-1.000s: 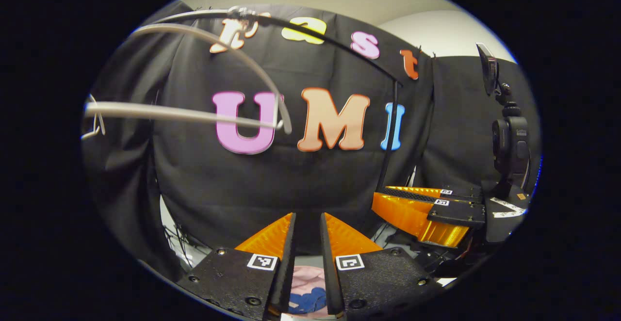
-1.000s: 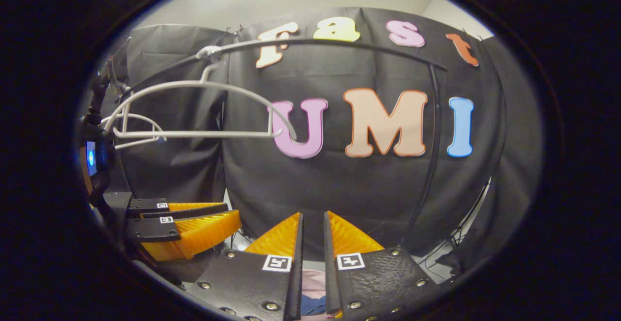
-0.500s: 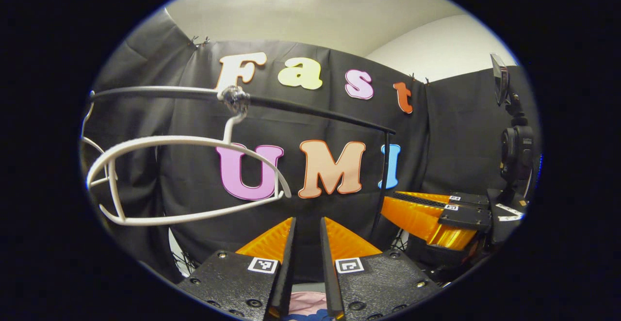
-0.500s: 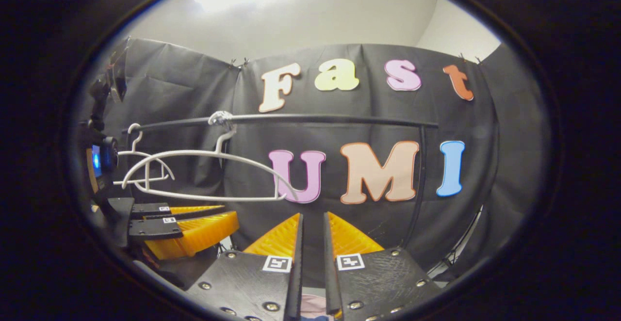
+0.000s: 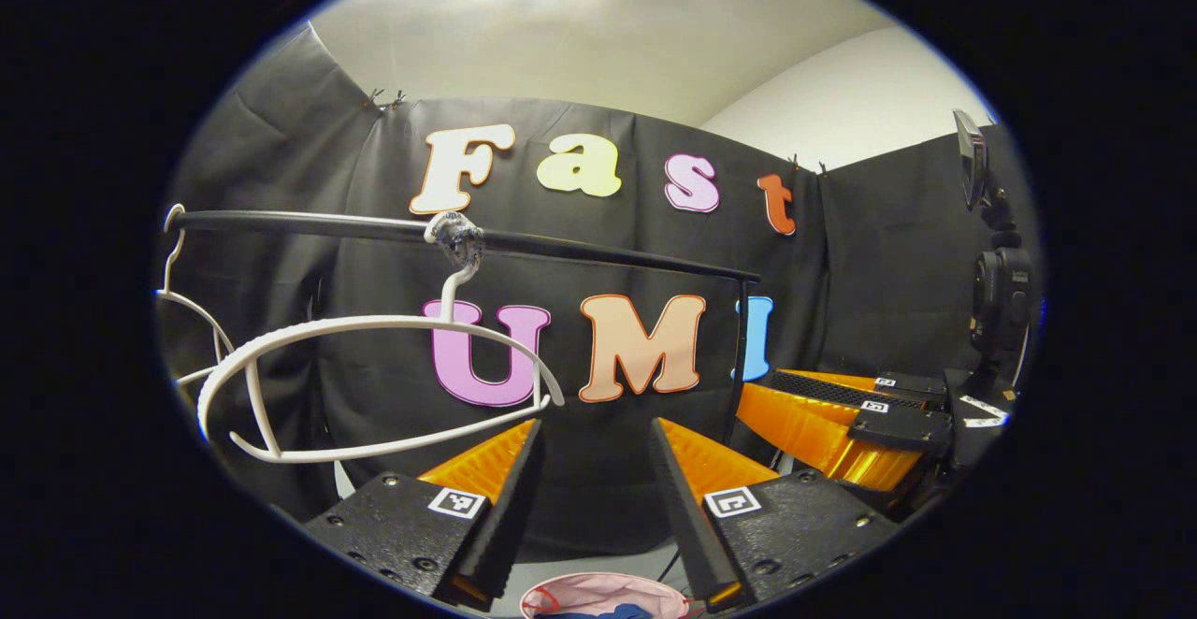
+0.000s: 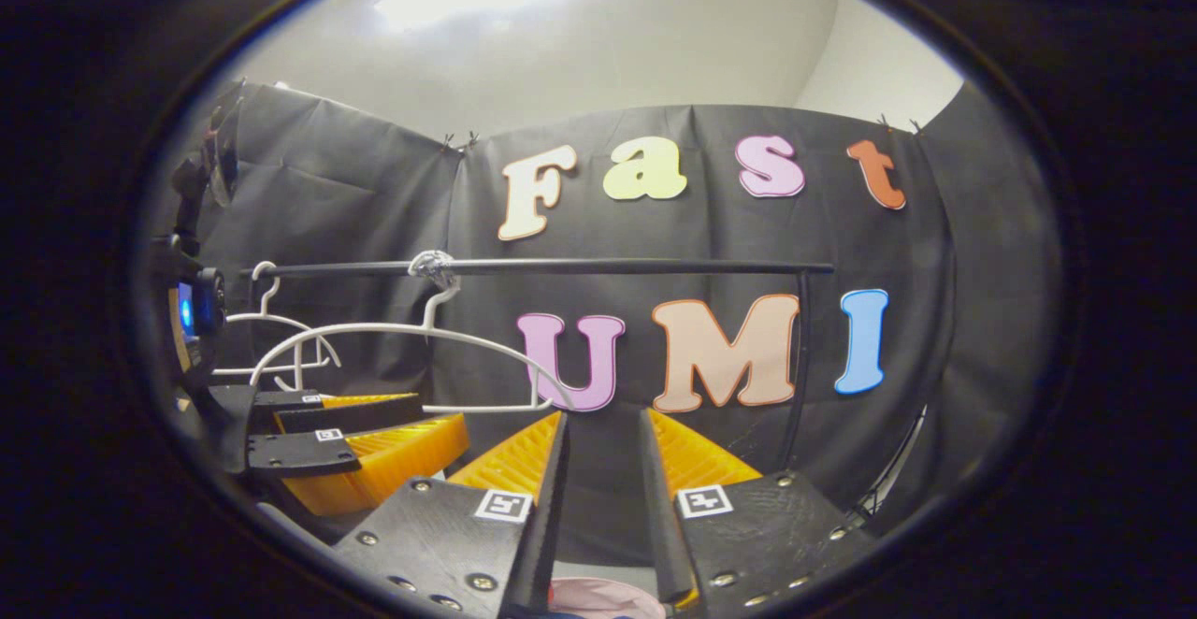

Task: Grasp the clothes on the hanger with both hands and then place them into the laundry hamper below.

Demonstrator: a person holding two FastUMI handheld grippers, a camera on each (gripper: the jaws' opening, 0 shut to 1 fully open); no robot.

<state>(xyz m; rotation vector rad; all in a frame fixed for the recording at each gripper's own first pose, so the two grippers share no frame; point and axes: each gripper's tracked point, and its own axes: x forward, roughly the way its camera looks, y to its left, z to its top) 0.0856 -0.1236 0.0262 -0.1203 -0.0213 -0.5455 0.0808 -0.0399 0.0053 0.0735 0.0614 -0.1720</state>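
the left gripper [image 5: 591, 432] has its fingers spread wide, nothing between them. the gap opens onto the black cloth wall [image 5: 598, 451] ahead, and low down between the finger bases sits a bit of pink cloth with a dark blue patch, the clothes [image 5: 598, 596], lying below in what looks like the hamper [image 5: 535, 600], whose thin red rim shows at the edge. i cannot tell how deep they sit.

the right gripper [image 6: 603, 432] is parted too, a narrower gap than the left, gripping nothing. under its fingers a pink scrap of the clothes [image 6: 598, 596] shows at the bottom edge.

each gripper shows in the other's view: the right gripper [image 5: 842, 413] off to the right of the left gripper view, the left gripper [image 6: 365, 432] low at the left of the right gripper view. they sit side by side, apart, about level.

above and ahead, a dark rail [image 5: 561, 247] runs across in front of the wall. a white hanger [image 5: 374, 385] hangs bare from it by its hook, which is wrapped where it meets the rail. the hanger's right end comes near the left gripper's left finger in the left gripper view. a second white hanger [image 6: 281, 338] hangs farther left on the rail [image 6: 608, 266], also bare.

a dark camera on a stand [image 5: 996, 292] stands at the far right.
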